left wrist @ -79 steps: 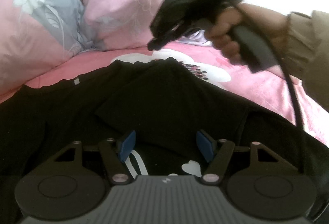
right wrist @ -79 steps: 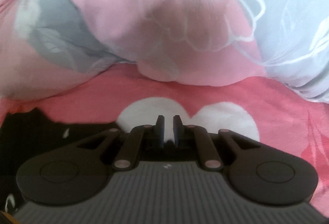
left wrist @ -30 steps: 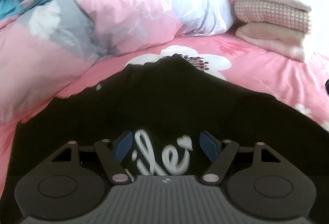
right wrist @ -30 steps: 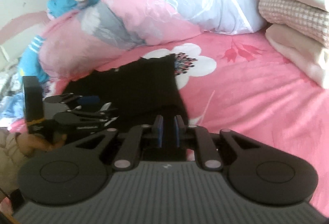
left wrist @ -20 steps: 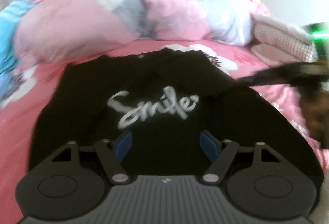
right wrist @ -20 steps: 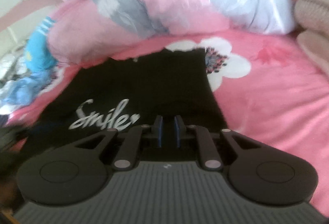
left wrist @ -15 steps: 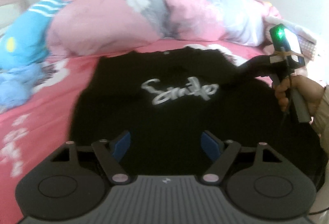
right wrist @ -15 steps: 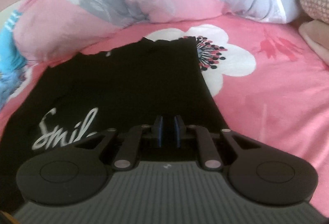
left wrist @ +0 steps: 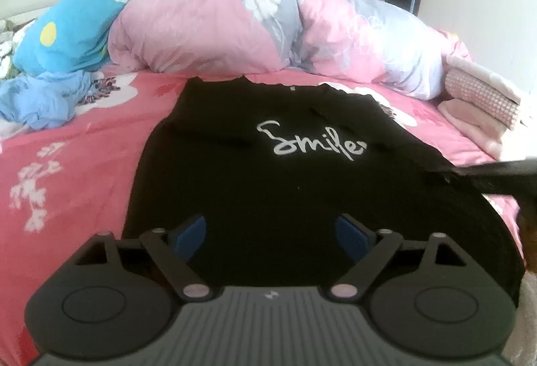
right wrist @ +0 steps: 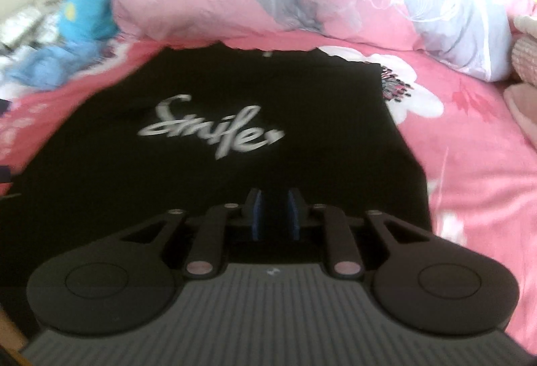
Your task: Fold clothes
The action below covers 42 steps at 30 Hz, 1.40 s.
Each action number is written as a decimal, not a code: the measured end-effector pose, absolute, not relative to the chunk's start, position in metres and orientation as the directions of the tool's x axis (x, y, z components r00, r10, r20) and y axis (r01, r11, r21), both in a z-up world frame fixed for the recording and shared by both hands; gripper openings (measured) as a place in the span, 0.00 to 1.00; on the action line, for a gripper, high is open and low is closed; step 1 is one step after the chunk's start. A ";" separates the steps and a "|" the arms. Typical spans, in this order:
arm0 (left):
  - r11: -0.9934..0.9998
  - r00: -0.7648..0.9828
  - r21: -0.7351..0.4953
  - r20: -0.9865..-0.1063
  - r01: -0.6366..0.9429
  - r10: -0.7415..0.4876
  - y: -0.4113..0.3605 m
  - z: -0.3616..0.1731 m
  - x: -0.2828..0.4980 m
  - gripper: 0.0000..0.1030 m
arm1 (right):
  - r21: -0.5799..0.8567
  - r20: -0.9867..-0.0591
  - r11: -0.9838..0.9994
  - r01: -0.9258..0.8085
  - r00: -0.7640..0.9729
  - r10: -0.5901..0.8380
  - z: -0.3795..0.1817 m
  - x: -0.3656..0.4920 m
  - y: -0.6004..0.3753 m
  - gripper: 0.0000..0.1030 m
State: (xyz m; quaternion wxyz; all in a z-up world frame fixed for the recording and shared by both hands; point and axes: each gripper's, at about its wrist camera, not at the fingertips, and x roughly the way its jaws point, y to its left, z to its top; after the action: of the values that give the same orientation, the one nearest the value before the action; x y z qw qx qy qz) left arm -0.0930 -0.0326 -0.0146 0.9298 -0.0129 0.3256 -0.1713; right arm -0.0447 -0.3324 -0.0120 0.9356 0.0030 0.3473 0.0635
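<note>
Black t-shirt (left wrist: 302,185) lies spread on the pink floral bed sheet (left wrist: 67,171), white "Smile" print (left wrist: 310,141) facing up, collar at the far end from both claws. Left gripper (left wrist: 272,233) is released: blue pads wide apart, nothing between them, hovering over the near hem area with the print straight ahead of it. Right gripper (right wrist: 272,213) is clenched, pads nearly together with dark fabric showing in the narrow gap (looks like it is pinching the shirt, but the view is blurred, so I cannot tell for sure). From the right wrist view the print sits ahead and to the left of the fingers, shirt's right edge just to their right. Rolled pink and grey quilt (left wrist: 235,27) lies beyond the collar, blue bedding (left wrist: 63,40) far left, stack of folded pink blankets (left wrist: 483,97) far right of the left claw.
</note>
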 end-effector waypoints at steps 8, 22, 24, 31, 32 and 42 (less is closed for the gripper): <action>0.940 0.676 -0.195 -0.655 0.279 -0.337 -0.036 -0.048 -0.113 0.86 | 0.098 -0.624 0.992 -0.078 0.771 0.123 -0.029 -0.126 -0.294 0.29; 0.951 0.730 -0.174 -0.610 0.256 -0.308 -0.034 -0.054 -0.138 0.93 | 0.177 -0.559 0.982 -0.070 0.814 0.159 -0.060 -0.166 -0.284 0.52; 0.954 0.729 -0.162 -0.616 0.251 -0.297 -0.035 -0.054 -0.140 0.93 | 0.169 -0.552 0.982 -0.080 0.818 0.162 -0.061 -0.170 -0.283 0.55; 0.965 0.717 -0.128 -0.648 0.227 -0.255 -0.040 -0.051 -0.143 0.93 | 0.181 -0.544 0.979 -0.093 0.820 0.179 -0.062 -0.173 -0.284 0.62; 0.967 0.716 -0.123 -0.653 0.223 -0.249 -0.041 -0.050 -0.143 0.93 | 0.183 -0.544 0.978 -0.097 0.819 0.183 -0.062 -0.173 -0.283 0.65; 0.981 0.721 -0.083 -0.668 0.174 -0.185 -0.043 -0.044 -0.149 0.98 | 0.176 -0.548 0.979 -0.104 0.816 0.185 -0.056 -0.182 -0.278 0.79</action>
State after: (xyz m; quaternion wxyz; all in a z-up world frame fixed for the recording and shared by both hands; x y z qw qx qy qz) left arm -0.1488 -0.0434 -0.0436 0.9276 -0.0072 0.3606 -0.0968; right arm -0.1825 -0.2784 -0.0561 0.9504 0.0692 0.2936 0.0762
